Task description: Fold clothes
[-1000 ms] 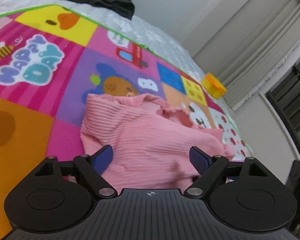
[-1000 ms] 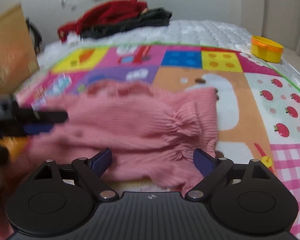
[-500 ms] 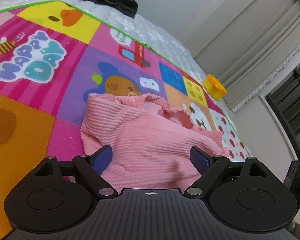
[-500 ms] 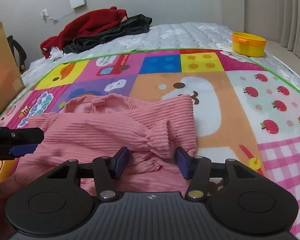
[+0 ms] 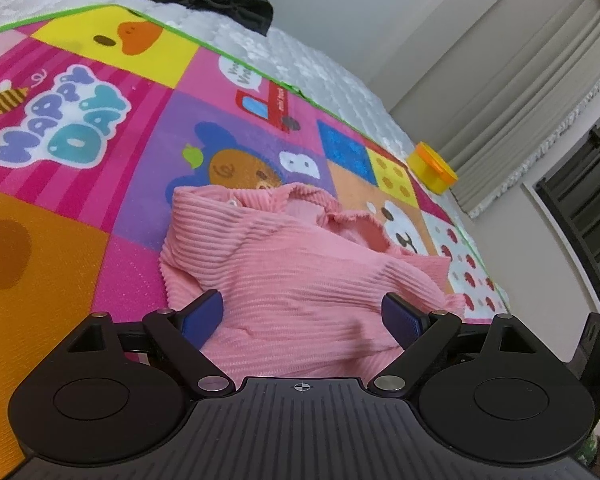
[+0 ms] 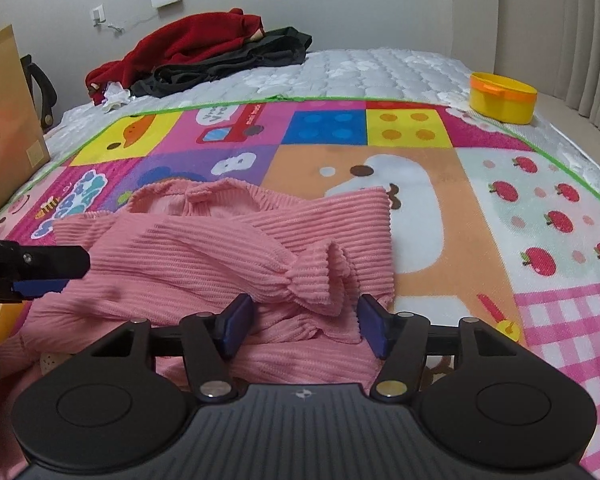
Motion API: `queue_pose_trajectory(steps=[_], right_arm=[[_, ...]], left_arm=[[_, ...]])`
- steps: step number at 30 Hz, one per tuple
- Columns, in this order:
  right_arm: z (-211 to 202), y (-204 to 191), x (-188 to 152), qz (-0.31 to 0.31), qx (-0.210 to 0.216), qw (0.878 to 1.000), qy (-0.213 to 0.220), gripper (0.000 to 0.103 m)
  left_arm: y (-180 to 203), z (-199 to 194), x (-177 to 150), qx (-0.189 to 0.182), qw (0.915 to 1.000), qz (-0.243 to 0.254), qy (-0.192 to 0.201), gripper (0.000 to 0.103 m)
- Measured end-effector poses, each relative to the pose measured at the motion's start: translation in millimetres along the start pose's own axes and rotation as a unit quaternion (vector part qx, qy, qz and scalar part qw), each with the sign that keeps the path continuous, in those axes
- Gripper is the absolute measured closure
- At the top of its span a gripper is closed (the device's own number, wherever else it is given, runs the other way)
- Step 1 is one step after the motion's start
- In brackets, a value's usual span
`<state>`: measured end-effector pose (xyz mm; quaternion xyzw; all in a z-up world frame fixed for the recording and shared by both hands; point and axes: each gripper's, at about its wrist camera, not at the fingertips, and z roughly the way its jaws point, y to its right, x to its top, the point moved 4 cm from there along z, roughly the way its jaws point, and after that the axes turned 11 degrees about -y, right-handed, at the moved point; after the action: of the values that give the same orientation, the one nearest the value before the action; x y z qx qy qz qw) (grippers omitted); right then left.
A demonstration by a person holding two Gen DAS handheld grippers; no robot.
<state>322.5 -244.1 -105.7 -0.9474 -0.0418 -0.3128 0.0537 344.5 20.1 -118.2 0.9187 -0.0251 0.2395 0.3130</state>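
Note:
A pink ribbed sweater (image 5: pixel 292 264) lies crumpled on the colourful play mat (image 5: pixel 60 216), with one sleeve folded across its body (image 6: pixel 188 248). My left gripper (image 5: pixel 300 312) hovers open over the sweater's near edge, the cloth lying loose below its wide-spread pads. One of its fingers (image 6: pixel 52 264) shows at the left of the right wrist view. My right gripper (image 6: pixel 305 316) has the bunched sleeve cuff (image 6: pixel 312 280) between its pads. Its jaws are opening slightly, and both pads still touch the cuff.
The mat (image 6: pixel 420 208) covers a white quilted mattress (image 6: pixel 380 72). A pile of red and black clothes (image 6: pixel 192 48) lies at the far end. A yellow tub (image 6: pixel 502 96) stands at the far right corner, a cardboard box (image 6: pixel 4 120) at the left.
The right gripper's jaws came in from wide apart to flank the sleeve cuff, and the sweater has settled on the mat. The left gripper has stayed put, open.

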Motion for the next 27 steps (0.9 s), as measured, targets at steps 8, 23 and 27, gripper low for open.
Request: queue_pose_trajectory(steps=[8, 23, 27], right_arm=[[-24, -26, 44, -0.068, 0.030, 0.996, 0.041, 0.035], [43, -62, 79, -0.125, 0.099, 0.986, -0.053, 0.097], [-29, -56, 58, -0.130, 0.146, 0.979, -0.059, 0.103]], left_arm=[[-3, -5, 3, -0.008, 0.9999, -0.007, -0.001, 0.011], [-72, -69, 33, -0.010, 0.9855, -0.132, 0.106, 0.005], [-71, -82, 35, -0.044, 0.9811, -0.145, 0.120, 0.005]])
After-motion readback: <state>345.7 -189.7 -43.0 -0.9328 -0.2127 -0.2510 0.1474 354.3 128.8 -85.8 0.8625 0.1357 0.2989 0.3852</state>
